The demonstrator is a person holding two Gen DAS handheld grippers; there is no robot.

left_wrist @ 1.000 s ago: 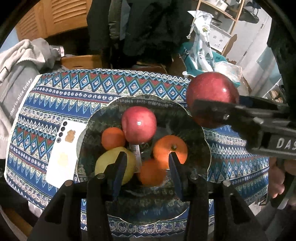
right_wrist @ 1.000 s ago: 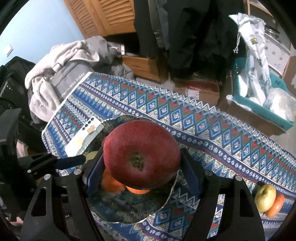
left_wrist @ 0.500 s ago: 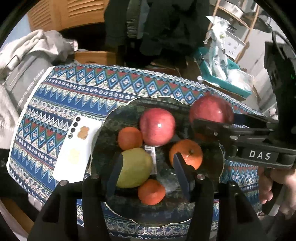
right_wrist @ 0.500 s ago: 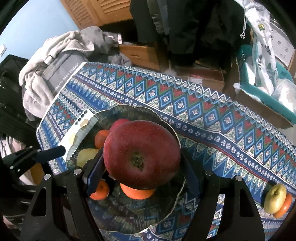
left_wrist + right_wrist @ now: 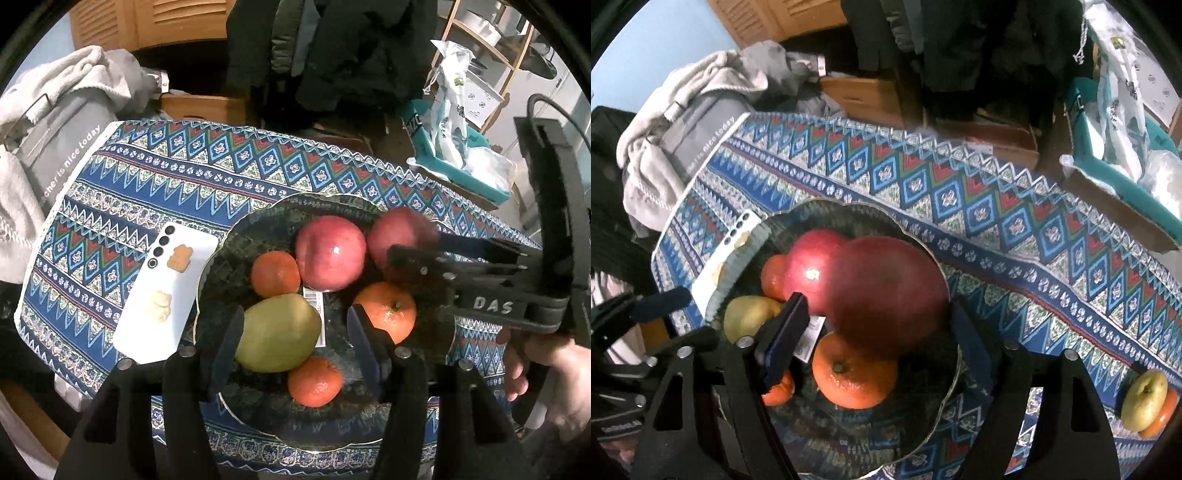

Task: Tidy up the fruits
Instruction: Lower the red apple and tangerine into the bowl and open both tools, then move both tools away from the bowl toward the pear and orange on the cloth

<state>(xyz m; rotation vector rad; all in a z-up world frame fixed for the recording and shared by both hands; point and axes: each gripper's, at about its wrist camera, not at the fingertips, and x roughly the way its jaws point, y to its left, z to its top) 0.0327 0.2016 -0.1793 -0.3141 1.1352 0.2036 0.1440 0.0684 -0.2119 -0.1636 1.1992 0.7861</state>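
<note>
A dark patterned plate (image 5: 266,417) on the table holds a red apple (image 5: 330,253), a green pear (image 5: 277,332), a large orange (image 5: 386,311) and two small oranges (image 5: 275,274). A second red apple (image 5: 886,295) lies blurred on the plate's far right side between my right gripper's (image 5: 879,332) spread fingers; it also shows in the left wrist view (image 5: 397,236). My left gripper (image 5: 293,339) is open and empty, hovering over the pear at the plate's near side.
A white phone (image 5: 166,295) lies left of the plate. A green apple (image 5: 1145,400) and an orange fruit (image 5: 1165,415) lie on the cloth at the far right. Clothes, boxes and a teal bin surround the table.
My right gripper lowered the dark red apple onto the plate next to the other apple and its jaws have opened. My left gripper drew back a little toward the plate's near side.
</note>
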